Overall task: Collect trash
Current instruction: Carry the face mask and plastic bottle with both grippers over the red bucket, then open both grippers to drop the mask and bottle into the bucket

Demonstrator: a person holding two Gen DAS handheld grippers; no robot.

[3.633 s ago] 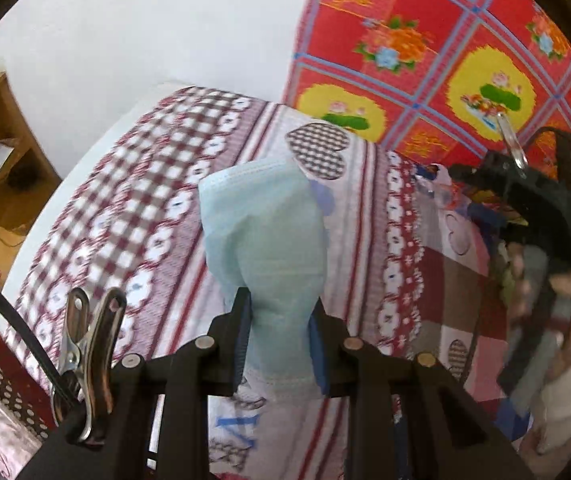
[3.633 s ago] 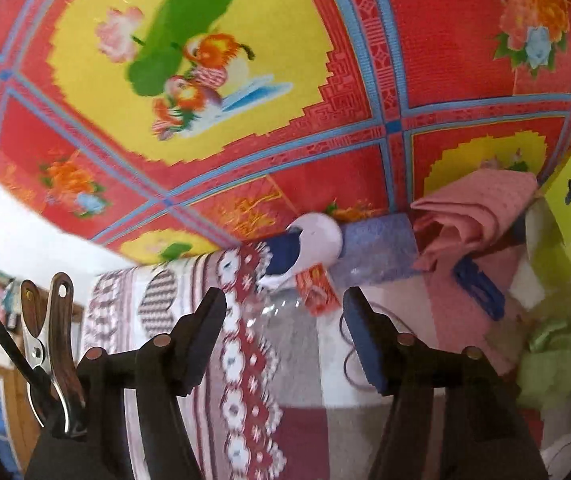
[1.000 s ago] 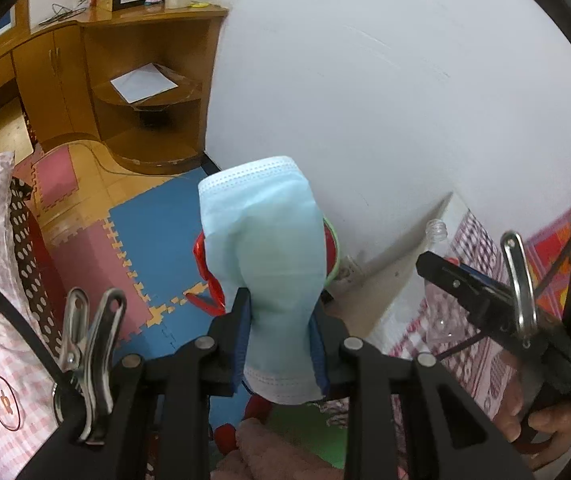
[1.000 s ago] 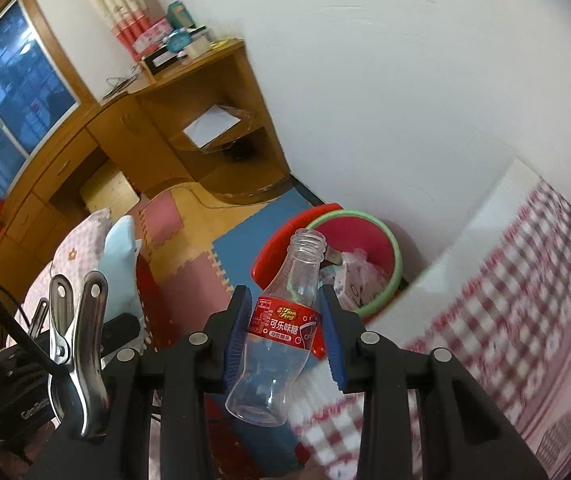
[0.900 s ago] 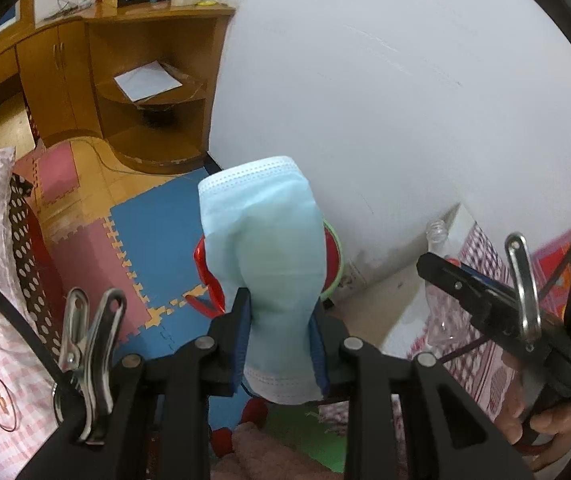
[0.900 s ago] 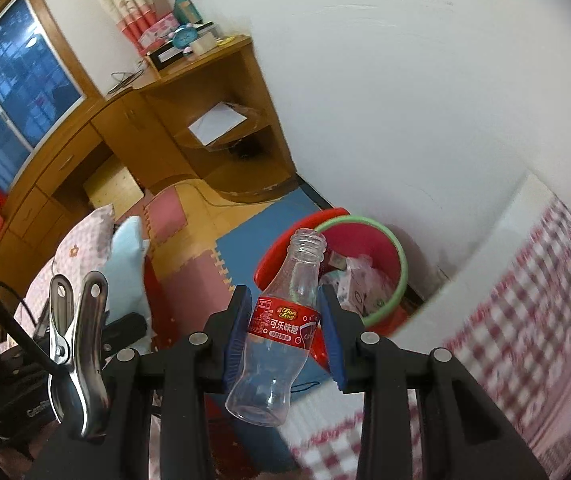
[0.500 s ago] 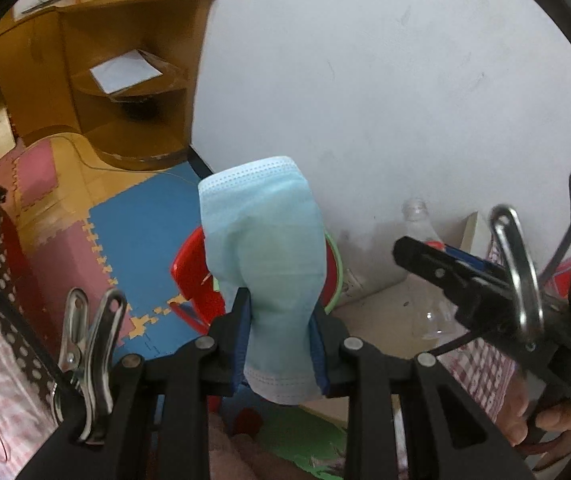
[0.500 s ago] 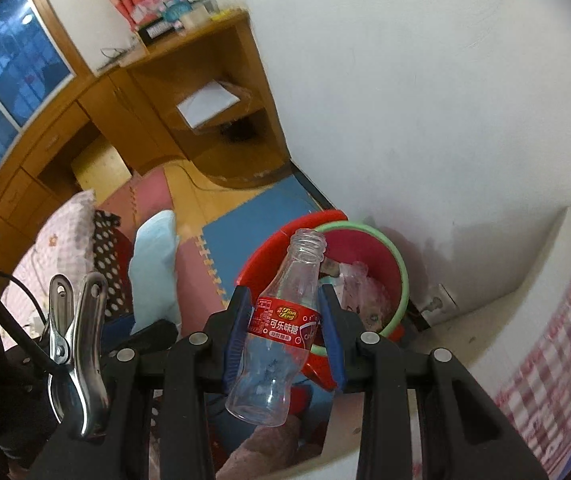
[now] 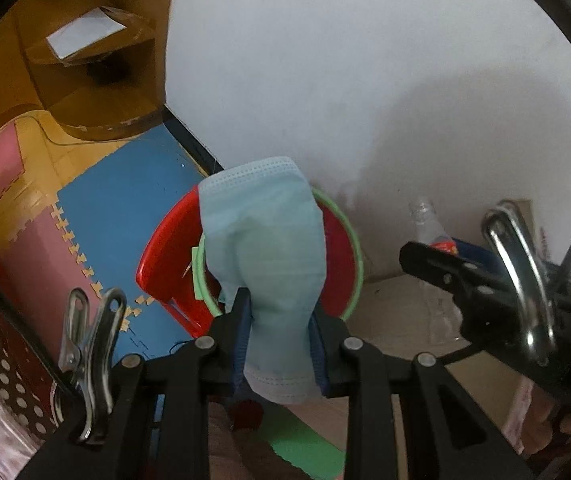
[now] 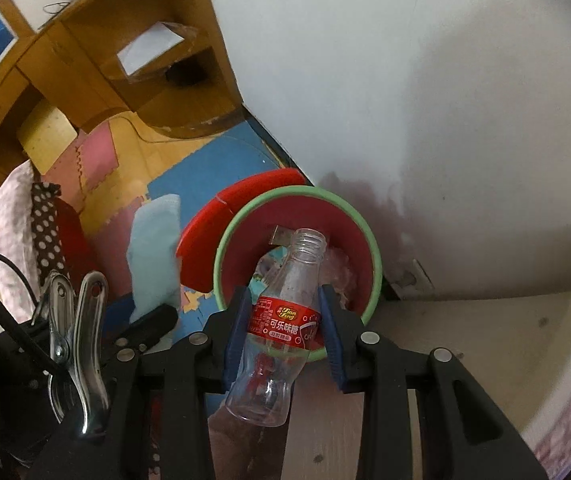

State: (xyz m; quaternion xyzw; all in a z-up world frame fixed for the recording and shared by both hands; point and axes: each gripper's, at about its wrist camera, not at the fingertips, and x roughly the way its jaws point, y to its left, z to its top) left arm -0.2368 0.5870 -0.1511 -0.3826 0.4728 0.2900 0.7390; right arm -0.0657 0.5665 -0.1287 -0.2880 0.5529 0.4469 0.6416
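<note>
Both pieces of trash are picked up but not yet dropped: the left claw point(image 9: 279, 338) clamps a blue face mask point(image 9: 265, 248) and the right claw point(image 10: 283, 334) clamps an empty plastic bottle point(image 10: 281, 320), both held above the red bin point(image 10: 365, 240) on the floor.

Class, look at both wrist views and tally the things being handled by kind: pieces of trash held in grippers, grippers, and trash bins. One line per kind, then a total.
Held trash: 2, the blue face mask and the clear plastic bottle
Grippers: 2, the left gripper and the right gripper
Bins: 1, the red bin with a green rim
Total: 5
</note>
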